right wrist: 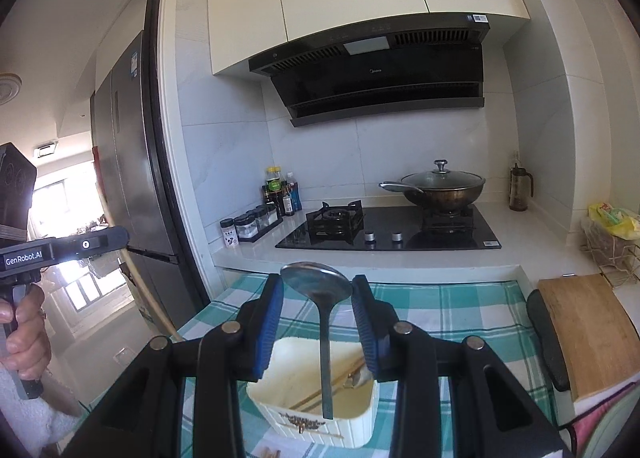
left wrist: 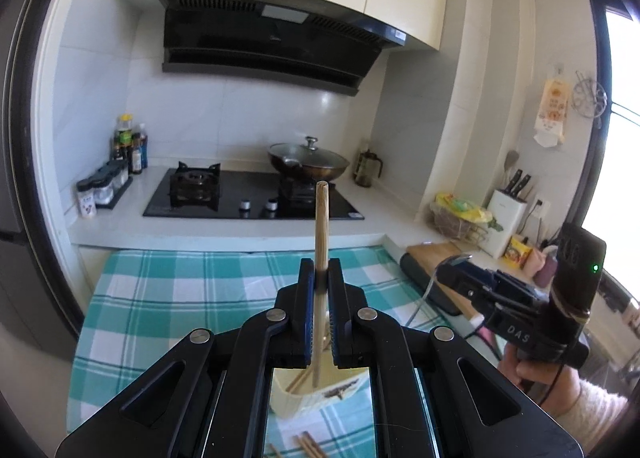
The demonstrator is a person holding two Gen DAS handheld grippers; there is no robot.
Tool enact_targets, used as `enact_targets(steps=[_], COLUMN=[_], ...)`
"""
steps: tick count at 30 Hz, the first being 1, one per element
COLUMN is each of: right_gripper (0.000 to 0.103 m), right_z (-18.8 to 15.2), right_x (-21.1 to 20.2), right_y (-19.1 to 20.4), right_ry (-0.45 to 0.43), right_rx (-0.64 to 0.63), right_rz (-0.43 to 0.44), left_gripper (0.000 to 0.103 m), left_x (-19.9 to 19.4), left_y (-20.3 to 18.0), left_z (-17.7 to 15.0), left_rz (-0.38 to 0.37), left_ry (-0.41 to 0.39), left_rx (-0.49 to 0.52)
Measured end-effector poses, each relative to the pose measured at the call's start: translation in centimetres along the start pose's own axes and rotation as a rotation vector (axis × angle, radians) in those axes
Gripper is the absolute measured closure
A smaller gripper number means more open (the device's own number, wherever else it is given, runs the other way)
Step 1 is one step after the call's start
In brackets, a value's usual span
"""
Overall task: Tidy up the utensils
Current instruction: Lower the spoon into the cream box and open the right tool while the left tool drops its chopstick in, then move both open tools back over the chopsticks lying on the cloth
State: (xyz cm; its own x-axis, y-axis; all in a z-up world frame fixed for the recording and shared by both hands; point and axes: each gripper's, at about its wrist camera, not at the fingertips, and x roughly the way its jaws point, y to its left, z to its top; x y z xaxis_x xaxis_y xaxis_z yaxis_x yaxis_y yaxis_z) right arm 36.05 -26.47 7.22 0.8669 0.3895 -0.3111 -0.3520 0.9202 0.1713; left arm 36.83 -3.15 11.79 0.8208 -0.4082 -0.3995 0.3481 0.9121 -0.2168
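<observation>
Over checked cloth (right wrist: 460,310) and box (right wrist: 320,414), left gripper (left wrist: 321,278) is pinching a chopstick (left wrist: 321,226) steeply upright, right gripper (right wrist: 317,298) is clasping a spoon (right wrist: 318,282) by its bowl; risk: either pivoting or slipping, missing the box.

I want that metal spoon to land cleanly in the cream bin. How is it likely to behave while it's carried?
The metal spoon looks stiff and should not bend. Its smooth handle hangs down, bowl up, between the right tool's blue pads, which stand apart at the bowl, so it may swing or slip. Dropped into the cream bin, it will probably clatter, not break.
</observation>
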Motion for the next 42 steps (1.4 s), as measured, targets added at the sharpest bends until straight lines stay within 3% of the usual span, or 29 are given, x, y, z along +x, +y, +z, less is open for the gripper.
enact_targets(steps=[9, 14, 17, 19, 20, 26, 30, 34, 37, 40, 42], right_gripper=[0.067, 0.067, 0.066, 0.066, 0.061, 0.058, 0.050, 0.049, 0.049, 0.049, 0.049], right_z=[-5.0, -8.6, -9.5, -9.6, -9.4, -5.5, -5.8, -12.0, -18.8, -24.2, -26.4], right_x=[8.1, 11.6, 13.0, 13.5, 13.6, 8.6, 2.7, -2.3, -5.1, -6.7, -6.8], right_y=[-2.9, -4.5, -5.2, -5.6, -5.8, -4.7, -2.5, -0.2, 1.8, 3.2, 4.2], right_ry=[0.151, 0.253, 0.289, 0.297, 0.298, 0.233, 0.238, 0.361, 0.470, 0.532, 0.569], right_rx=[0.080, 0.107, 0.113, 0.124, 0.129, 0.110, 0.042, 0.000, -0.001, 0.072, 0.081], right_rz=[0.004, -0.027, -0.039, -0.036, -0.030, 0.000, -0.015, -0.069, -0.095, -0.095, -0.072], left_gripper=[0.098, 0.098, 0.098, 0.094, 0.086, 0.056, 0.042, 0.042, 0.042, 0.042, 0.042], left_x=[11.2, 15.4, 16.9, 17.4, 17.3, 10.9, 4.6, -0.1, -2.4, -3.2, -3.0], left_y=[1.9, 2.7, 2.8, 2.9, 3.0, 2.9, 2.8, 2.8, 2.8, 2.7, 2.2], left_z=[-4.8, -8.0, -8.8, -8.7, -8.6, -7.3, -11.5, -20.0, -26.3, -30.4, -31.6], left_rz=[0.018, 0.033, 0.062, 0.086, 0.086, 0.073, 0.089, 0.158, 0.200, 0.190, 0.187], left_ry=[0.225, 0.335, 0.358, 0.369, 0.376, 0.350, 0.408, 0.512, 0.561, 0.584, 0.604], left_rx=[-0.047, -0.067, -0.056, -0.056, -0.064, -0.078, -0.040, -0.040, -0.122, -0.247, -0.274])
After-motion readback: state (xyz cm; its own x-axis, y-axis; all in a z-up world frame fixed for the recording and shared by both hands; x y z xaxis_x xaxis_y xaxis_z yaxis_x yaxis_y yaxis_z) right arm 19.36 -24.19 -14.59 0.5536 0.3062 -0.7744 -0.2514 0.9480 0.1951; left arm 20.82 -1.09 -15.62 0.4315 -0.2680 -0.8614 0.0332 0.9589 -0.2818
